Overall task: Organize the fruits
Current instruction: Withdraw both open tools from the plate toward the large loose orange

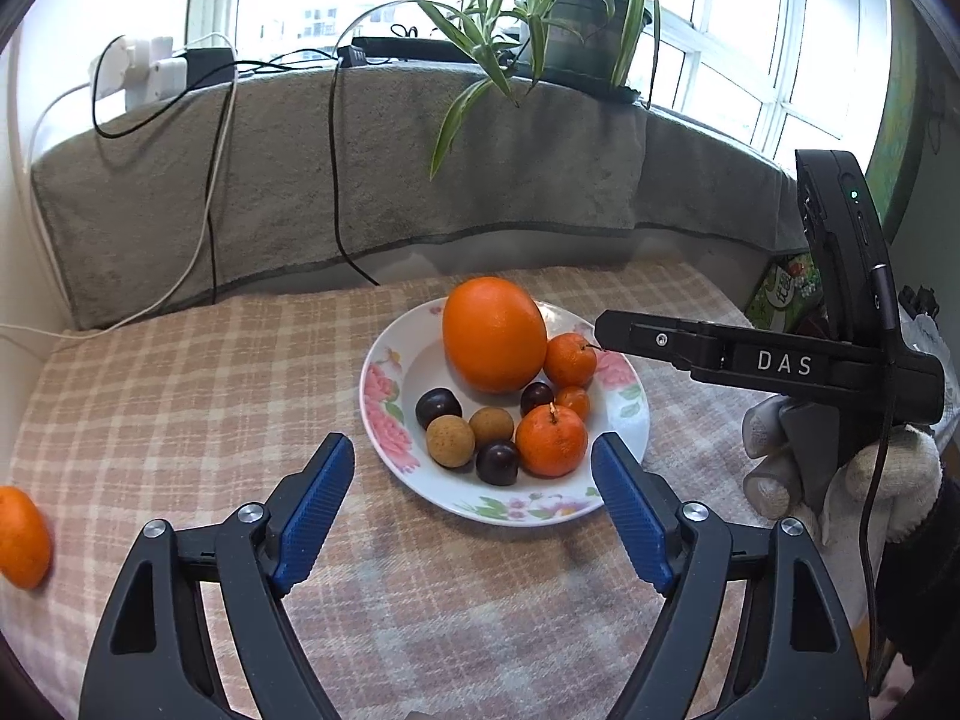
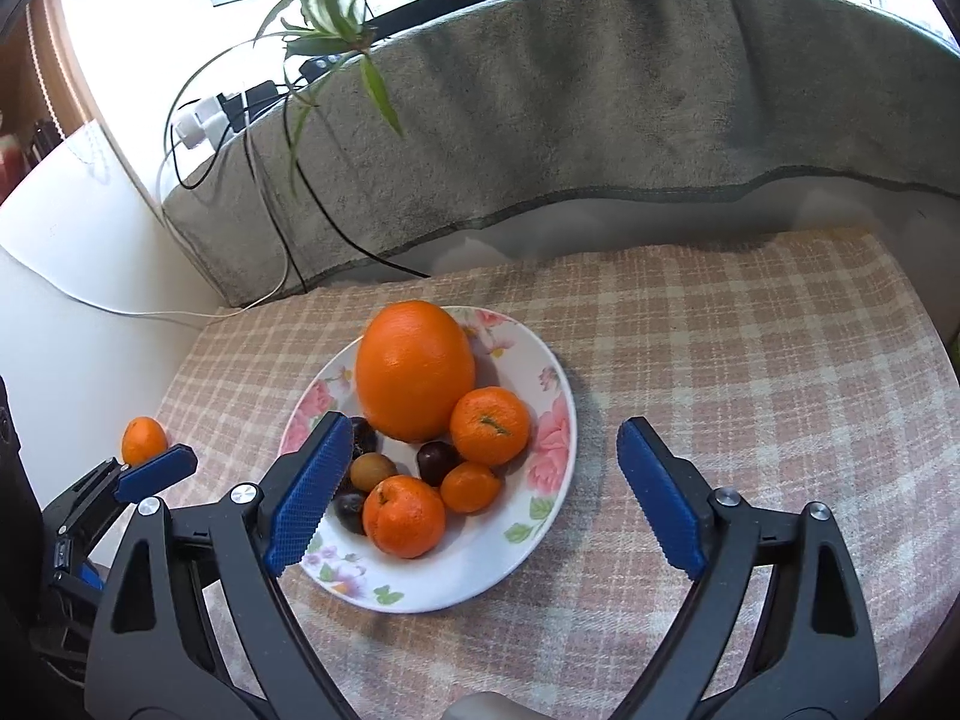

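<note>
Both claws, left claw point(image 1: 473, 465) and right claw point(image 2: 485, 449), gape wide, empty, near fruit-filled plate point(image 2: 480, 576); one tangerine point(image 1: 21, 537) lies apart on surface point(image 1: 180, 390).

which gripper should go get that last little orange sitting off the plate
Left, probably. The stray tangerine lies on the cloth left of the plate, right beside the left gripper, which is open and empty. The right gripper, also open, hovers over the plate and would have to cross it.

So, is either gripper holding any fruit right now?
No. The left gripper and right gripper are open and empty; the fruit lies on the plate.
</note>
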The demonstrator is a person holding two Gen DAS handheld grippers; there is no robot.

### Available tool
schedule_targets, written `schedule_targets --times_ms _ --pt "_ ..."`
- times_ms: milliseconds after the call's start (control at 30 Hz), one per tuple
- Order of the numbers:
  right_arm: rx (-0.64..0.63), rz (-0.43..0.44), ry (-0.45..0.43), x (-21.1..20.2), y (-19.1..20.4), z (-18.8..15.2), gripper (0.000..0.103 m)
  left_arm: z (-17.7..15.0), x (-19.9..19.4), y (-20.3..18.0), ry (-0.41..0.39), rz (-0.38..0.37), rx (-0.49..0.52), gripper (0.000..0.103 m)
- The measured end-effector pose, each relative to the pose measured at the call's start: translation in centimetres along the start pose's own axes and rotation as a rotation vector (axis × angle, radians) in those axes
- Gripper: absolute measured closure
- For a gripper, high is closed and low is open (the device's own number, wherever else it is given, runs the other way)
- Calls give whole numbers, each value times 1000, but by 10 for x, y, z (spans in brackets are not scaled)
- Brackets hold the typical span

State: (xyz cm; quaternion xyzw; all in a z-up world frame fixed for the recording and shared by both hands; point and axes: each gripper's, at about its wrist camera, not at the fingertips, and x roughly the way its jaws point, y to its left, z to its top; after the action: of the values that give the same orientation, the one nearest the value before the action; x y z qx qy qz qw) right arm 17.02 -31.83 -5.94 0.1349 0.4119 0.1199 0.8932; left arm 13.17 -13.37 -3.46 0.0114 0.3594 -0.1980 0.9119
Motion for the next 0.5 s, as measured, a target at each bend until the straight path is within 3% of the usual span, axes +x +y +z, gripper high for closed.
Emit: schedule_targets --times_ms 500 --pt "-19 26 -19 -11 19 -1 11 -5 -17 13 -29 20 -27 21"
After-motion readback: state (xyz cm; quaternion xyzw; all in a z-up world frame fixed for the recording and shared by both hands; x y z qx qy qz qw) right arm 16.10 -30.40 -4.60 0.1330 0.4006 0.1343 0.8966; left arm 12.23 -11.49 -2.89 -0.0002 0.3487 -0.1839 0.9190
